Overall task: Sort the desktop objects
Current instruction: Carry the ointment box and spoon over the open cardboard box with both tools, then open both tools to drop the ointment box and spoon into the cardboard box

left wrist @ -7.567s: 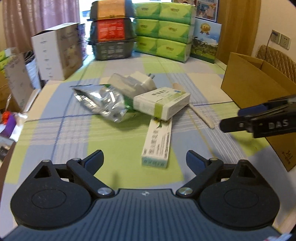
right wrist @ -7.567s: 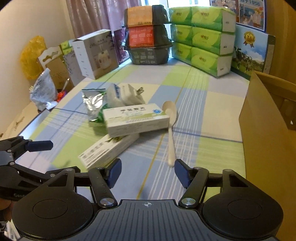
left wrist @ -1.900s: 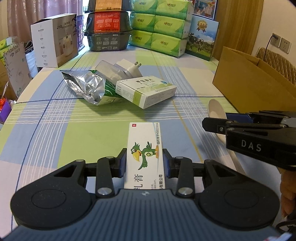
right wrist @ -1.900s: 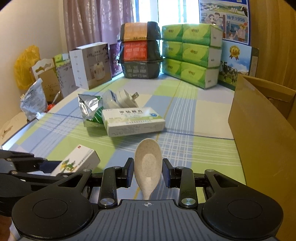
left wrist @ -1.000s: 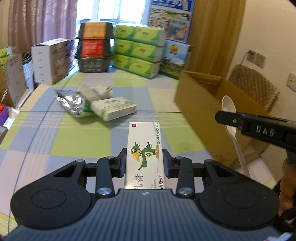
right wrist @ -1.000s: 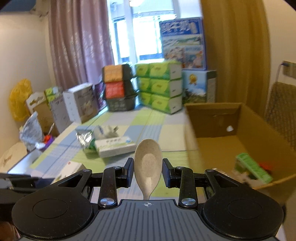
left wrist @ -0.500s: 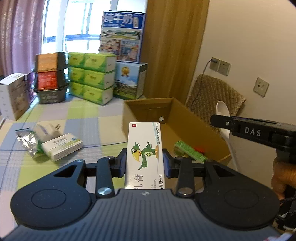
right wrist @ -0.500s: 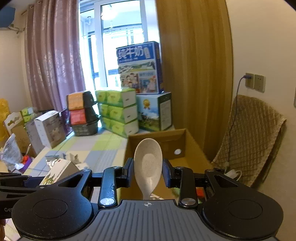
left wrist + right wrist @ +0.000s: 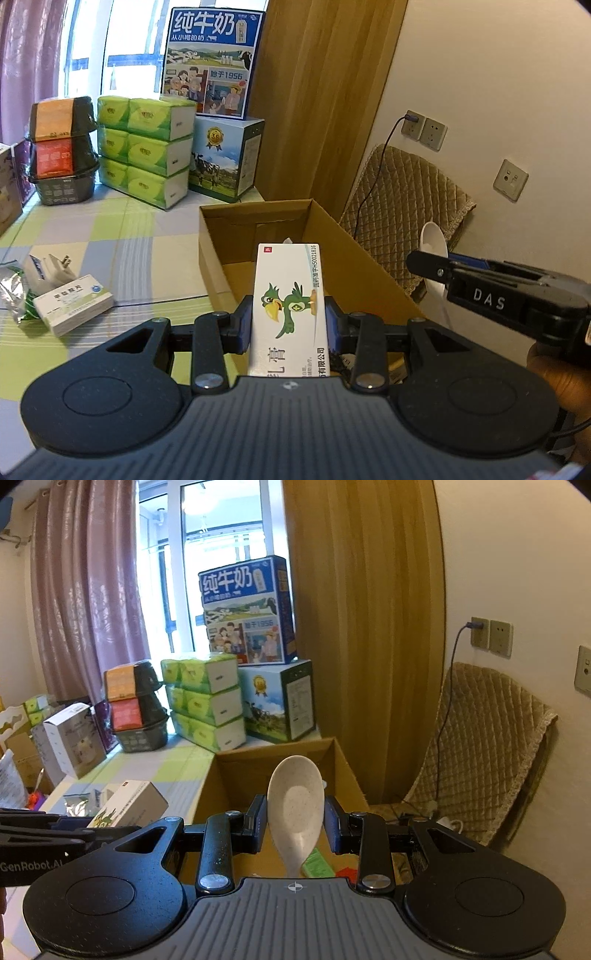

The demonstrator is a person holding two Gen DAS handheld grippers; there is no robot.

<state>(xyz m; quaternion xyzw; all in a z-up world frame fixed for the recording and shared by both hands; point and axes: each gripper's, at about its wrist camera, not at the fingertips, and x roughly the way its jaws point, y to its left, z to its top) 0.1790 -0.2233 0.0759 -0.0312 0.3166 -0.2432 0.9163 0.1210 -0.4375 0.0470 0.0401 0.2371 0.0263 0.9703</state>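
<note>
I had both loads up over the cardboard box [image 9: 354, 258], and the drop hung on one thing: the opening lay ahead of and below the fingers of both grippers. The left gripper [image 9: 289, 325] was clamped on the white ointment carton [image 9: 290, 306], its long axis running forward along the fingers, toward the box's far wall. The right gripper [image 9: 295, 821] gripped the speckled spoon [image 9: 295, 805] at the neck, bowl forward, handle back toward the camera. I judged both about equally placed to release (the spoon perhaps nearer the right wall).

A white medicine box [image 9: 74, 304], a plug adapter [image 9: 50, 267] and a foil pouch [image 9: 9, 291] waited on the checked tablecloth [image 9: 140, 240]. Beyond stood stacked tissue packs [image 9: 147, 147], milk cartons [image 9: 214, 62] and a quilted chair [image 9: 402, 206].
</note>
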